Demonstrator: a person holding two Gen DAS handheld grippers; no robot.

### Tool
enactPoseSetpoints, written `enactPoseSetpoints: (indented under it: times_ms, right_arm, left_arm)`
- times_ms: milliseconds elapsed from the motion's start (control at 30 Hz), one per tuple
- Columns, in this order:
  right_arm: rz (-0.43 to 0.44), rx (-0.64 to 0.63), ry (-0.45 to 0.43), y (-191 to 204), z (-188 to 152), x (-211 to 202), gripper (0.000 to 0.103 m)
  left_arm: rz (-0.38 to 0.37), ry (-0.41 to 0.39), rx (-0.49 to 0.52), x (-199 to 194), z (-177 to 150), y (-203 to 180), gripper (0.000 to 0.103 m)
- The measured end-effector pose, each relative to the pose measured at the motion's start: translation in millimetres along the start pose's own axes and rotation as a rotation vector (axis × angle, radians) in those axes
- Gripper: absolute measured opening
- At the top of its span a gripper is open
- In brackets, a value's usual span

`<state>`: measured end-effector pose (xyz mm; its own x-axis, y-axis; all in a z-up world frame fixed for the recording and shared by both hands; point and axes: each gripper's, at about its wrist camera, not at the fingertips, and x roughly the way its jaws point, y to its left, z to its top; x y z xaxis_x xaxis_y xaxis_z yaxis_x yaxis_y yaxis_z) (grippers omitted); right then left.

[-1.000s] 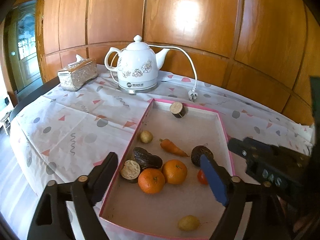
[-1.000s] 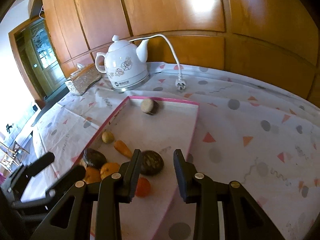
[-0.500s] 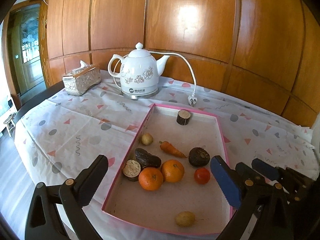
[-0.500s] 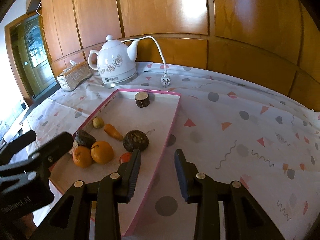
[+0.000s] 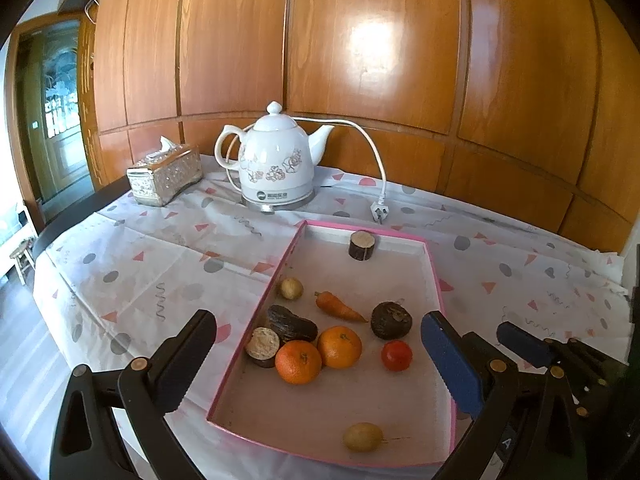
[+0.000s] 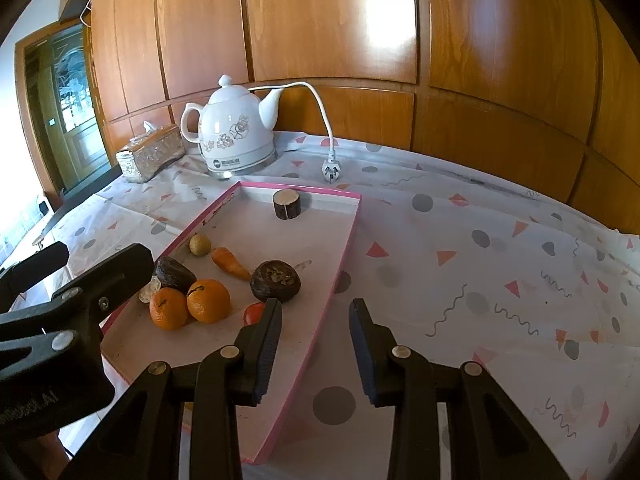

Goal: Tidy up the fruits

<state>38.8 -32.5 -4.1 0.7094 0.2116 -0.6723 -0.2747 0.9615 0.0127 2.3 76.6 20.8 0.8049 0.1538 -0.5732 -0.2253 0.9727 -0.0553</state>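
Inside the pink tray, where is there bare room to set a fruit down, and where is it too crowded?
Bare floor lies between the cut log piece and the carrot, and between the oranges and the yellow fruit by the pink tray's near rim. The left side near the dark avocado-like fruit is crowded.

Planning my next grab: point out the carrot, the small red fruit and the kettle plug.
carrot (image 5: 338, 306), left wrist view, mid-body.
small red fruit (image 5: 396, 355), left wrist view, centre.
kettle plug (image 6: 331, 170), right wrist view, plug body.
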Motion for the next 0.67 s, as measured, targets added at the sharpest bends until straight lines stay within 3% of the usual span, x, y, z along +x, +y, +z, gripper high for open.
enactPoseSetpoints:
  times_ms: [667]
  right_arm:
    - [0.012, -0.008, 0.001, -2.4, -2.8, -1.1, 0.035]
  left_arm:
    - [-0.005, -0.012, -0.018, -2.8, 0.2, 3.4, 0.102]
